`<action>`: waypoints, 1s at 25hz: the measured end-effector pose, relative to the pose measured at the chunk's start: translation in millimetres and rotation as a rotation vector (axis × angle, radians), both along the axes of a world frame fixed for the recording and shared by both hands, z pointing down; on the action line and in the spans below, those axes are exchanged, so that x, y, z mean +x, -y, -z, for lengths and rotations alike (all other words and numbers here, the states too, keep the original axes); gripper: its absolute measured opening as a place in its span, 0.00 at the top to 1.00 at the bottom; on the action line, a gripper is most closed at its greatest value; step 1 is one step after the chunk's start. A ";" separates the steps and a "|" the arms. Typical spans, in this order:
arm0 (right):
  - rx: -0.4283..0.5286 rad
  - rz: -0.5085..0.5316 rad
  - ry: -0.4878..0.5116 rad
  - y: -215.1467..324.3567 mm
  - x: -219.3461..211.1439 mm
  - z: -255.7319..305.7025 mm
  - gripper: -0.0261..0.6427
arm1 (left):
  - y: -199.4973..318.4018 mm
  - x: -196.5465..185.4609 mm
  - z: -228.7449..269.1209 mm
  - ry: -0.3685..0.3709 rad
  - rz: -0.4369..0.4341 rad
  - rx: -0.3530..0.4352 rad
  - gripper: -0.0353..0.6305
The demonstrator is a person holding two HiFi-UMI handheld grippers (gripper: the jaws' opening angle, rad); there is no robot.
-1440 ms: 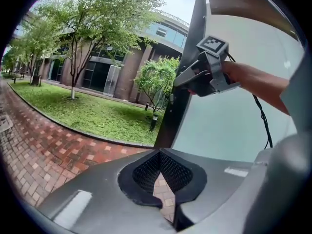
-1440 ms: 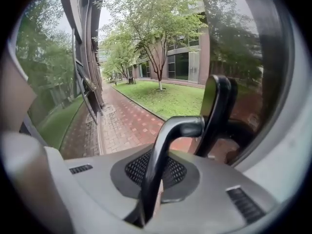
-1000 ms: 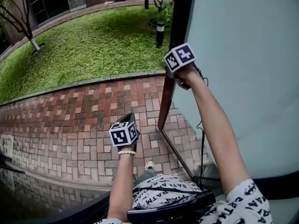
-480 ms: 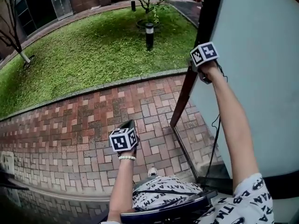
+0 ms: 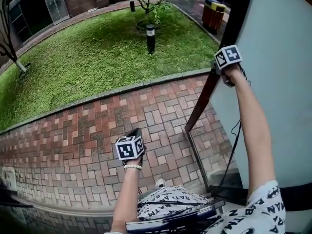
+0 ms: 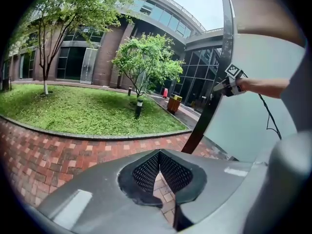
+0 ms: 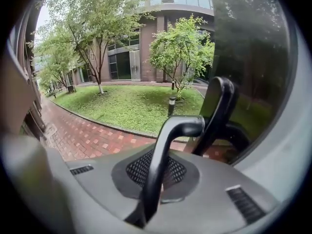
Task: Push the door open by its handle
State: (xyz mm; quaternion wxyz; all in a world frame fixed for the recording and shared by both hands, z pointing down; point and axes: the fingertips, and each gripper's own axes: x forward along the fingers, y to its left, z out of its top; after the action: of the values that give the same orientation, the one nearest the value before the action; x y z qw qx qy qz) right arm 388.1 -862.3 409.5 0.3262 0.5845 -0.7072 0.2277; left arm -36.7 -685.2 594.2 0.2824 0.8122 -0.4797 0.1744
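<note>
**Head view.** The left hand-held gripper [image 5: 133, 133] is held low over the brick paving [image 5: 73, 130], well apart from the door [image 5: 278, 82]. The right hand-held gripper [image 5: 220, 67] is raised at arm's length against the door's dark edge. The door stands open over the paving, and a lawn [image 5: 87, 57] lies beyond.

**Left gripper view.** The left hand-held gripper's [image 6: 158, 155] jaw tips are pressed together with nothing between them. Paving shows below the tips. The right hand-held gripper [image 6: 226, 84] appears upper right, at the edge of the door [image 6: 253, 121].

**Right gripper view.** The right hand-held gripper [image 7: 155, 177] is pinching the black handle [image 7: 168, 140]. The handle rises from between the mesh pads, bends right and joins the door [image 7: 253, 67]. A tree [image 7: 180, 48] and a lamp post [image 7: 171, 106] stand on the lawn behind.
</note>
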 end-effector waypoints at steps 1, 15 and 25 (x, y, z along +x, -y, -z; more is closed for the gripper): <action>-0.003 -0.009 0.000 1.3 7.2 -0.1 0.96 | 2.6 0.5 -1.2 0.001 -0.001 -0.002 0.97; -0.011 -0.071 0.014 -0.6 55.3 -0.9 0.96 | 14.0 -4.8 -15.4 -0.005 0.013 -0.037 0.97; -0.029 -0.056 -0.058 0.8 47.2 4.6 0.91 | 8.3 0.1 -2.5 -0.011 -0.002 -0.024 0.97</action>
State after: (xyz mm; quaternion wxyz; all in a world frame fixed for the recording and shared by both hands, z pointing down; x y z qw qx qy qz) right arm 435.4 -863.2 404.9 0.3485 0.6057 -0.6773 0.2302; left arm -36.6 -693.5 596.7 0.2946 0.8102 -0.4753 0.1759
